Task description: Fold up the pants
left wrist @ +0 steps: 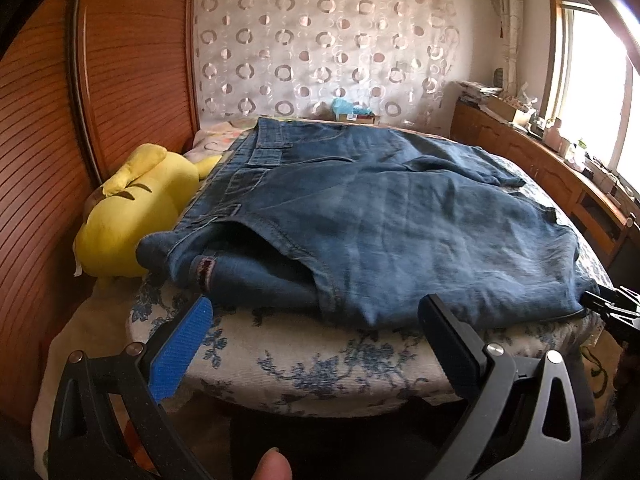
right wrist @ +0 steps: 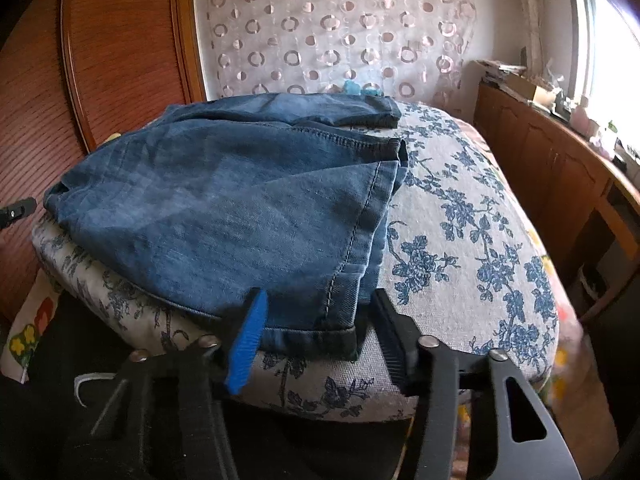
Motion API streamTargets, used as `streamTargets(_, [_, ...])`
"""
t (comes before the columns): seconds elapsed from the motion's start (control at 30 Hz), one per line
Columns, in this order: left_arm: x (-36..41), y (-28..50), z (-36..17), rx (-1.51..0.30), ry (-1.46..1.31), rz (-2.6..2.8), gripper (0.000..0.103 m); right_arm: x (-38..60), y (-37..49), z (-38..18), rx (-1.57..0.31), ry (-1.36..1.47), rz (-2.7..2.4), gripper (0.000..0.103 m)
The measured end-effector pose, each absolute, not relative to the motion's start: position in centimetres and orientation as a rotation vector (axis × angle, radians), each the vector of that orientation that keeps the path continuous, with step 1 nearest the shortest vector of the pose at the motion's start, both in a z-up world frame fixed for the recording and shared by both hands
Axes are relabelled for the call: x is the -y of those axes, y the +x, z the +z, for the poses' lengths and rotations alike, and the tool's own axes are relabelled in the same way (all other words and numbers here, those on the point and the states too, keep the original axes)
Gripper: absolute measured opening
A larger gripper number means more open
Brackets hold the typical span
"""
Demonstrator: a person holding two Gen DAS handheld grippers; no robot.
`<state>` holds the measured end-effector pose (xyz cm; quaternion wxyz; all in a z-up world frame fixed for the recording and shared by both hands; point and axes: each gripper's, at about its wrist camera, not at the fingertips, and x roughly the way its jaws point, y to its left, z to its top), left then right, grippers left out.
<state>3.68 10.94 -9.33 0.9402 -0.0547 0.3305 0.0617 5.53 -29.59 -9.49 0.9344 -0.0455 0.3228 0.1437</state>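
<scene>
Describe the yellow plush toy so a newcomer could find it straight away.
Start at the bed with the blue-flowered cover, where the denim pants lie. Look to the waistband end of the pants, toward the wooden slatted wardrobe. The yellow plush toy lies between the two, the only bright yellow, stuffed thing among blue cloth and brown wood.

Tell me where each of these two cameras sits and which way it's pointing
Left wrist: on the left gripper, aimed down across the jeans at their waistband end; jaws wide apart, a fingertip at the bottom edge.
Right wrist: on the right gripper, facing the hem end; jaws flank the hem.
Shared: jeans, floral cushion, circle-patterned curtain.
</scene>
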Motion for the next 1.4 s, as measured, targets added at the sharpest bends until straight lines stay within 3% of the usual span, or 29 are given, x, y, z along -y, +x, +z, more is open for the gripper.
streamTargets(0.17, [-12.8, 4.0, -9.6, -0.675, -0.139, 0.151, 0.103, 30.0, 5.0, -8.6, -0.661, -0.105, 0.301, 0.024])
streamTargets(0.37, [-16.3, 4.1, -9.3, -0.626, -0.182, 0.219, 0.103, 30.8, 5.0, -8.5, -0.660, -0.122, 0.336, 0.014])
streamTargets(0.53, [-19.0, 4.7, -8.9, -0.618, -0.201, 0.247, 0.099, 30.8, 5.0, -6.6, -0.628, -0.127, 0.358, 0.013])
streamTargets(0.63, [-20.4, 5.2, -9.0, -0.625, -0.215, 0.258, 0.086, 30.3, 5.0, -6.0, -0.624, -0.124, 0.363, 0.013])
streamTargets(0.77, [-21.8, 5.9, -9.7, -0.653, -0.247, 0.271, 0.083, 30.2, 6.0, -5.4, -0.609, -0.119, 0.377, 0.013])
streamTargets(0.8, [-22.1, 6.1, -10.0, -0.662, -0.251, 0.272, 0.074, 30.2, 6.1, -5.1, -0.605, -0.117, 0.382, 0.012])
streamTargets(0.9, [-23.1, 7.1, -11.3, -0.720, -0.275, 0.289, 0.063, 29.5, 7.9, -4.4, -0.596, -0.117, 0.386, 0.012])
streamTargets(1.27, [-24.1, 8.1, -12.9, -0.776, -0.324, 0.273, 0.057, 28.5, 11.4, -3.3, -0.580, -0.101, 0.389, 0.012])
streamTargets(1.33, [-24.1, 8.2, -12.9, -0.775, -0.325, 0.269, 0.053, 28.5, 11.8, -3.4, -0.578, -0.098, 0.393, 0.012])
streamTargets(1.4, [-24.1, 8.3, -12.9, -0.773, -0.334, 0.245, 0.036, 28.6, 12.1, -3.5, -0.577, -0.092, 0.394, 0.012])
